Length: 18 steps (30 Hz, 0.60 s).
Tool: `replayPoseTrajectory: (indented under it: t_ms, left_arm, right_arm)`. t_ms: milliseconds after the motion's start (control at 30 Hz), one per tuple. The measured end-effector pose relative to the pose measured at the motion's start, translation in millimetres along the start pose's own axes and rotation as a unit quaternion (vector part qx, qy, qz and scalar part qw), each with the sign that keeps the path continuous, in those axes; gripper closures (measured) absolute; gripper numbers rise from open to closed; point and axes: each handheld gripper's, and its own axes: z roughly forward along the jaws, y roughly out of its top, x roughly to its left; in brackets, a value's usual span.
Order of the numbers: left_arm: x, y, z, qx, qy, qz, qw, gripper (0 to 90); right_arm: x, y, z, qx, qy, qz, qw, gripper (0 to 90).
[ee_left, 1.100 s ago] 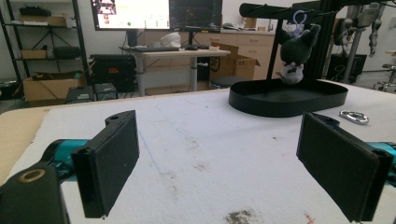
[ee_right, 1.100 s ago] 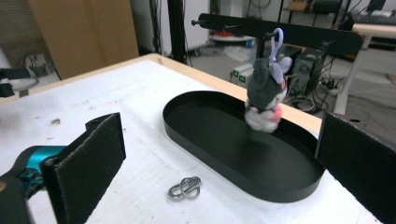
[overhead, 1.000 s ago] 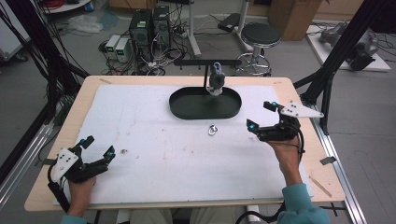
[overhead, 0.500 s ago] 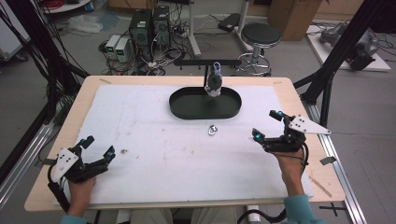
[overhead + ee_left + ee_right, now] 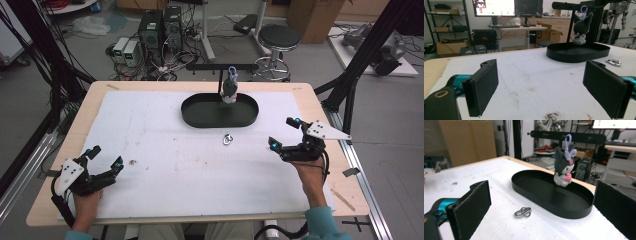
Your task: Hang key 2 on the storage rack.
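the right gripper [image 5: 284, 134] hovers near the right edge of the tabletop [image 5: 150, 150], its jaws spread wide with nothing between them. just ahead of it, toward the middle of the white mat, a small metal carabiner [image 5: 228, 139] lies flat on the surface (in the right gripper view it sits between the jaws' line of sight and the tray, at [image 5: 523, 212]). just beyond the carabiner, toward the far edge, stands an oval black tray [image 5: 200, 116], and over it a small plush keychain [image 5: 230, 88] hangs from a black bar [image 5: 205, 66], low enough to look as if it touches the tray floor. the left gripper [image 5: 103, 159] rests near the front left corner, jaws also wide and empty, well apart from the carabiner.
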Motion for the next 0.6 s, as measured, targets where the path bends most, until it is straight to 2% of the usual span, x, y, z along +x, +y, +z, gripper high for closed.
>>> replayPoseTrajectory:
  t_ms: [33, 300, 467, 567, 600]
  left_arm:
    - [0.0, 0.0, 0.1, 0.0, -0.001, 0.0, 1.0, 13.5]
    - [0.3, 0.0, 0.1, -0.001, -0.001, -0.002, 1.0, 13.5]
    - [0.3, 0.0, 0.2, -0.001, -0.001, -0.002, 1.0, 13.5]
    - [0.3, 0.0, 0.1, -0.001, -0.001, -0.002, 1.0, 13.5]
    - [0.4, 0.0, 0.1, -0.001, -0.001, -0.003, 1.0, 13.5]
  right_arm:
    - [-1.1, 3.2, 3.6, 0.014, 0.003, -0.009, 0.9999, 0.8]
    - [-7.1, 18.7, 24.7, 0.057, 0.021, -0.037, 0.9975, 0.8]
    - [-10.3, 29.6, 46.5, 0.103, 0.04, -0.058, 0.9921, 0.8]
    - [-10.9, 35.4, 59.1, 0.12, 0.048, -0.067, 0.9893, 0.8]
    - [-10.9, 35.4, 59.1, 0.12, 0.048, -0.067, 0.9893, 0.8]
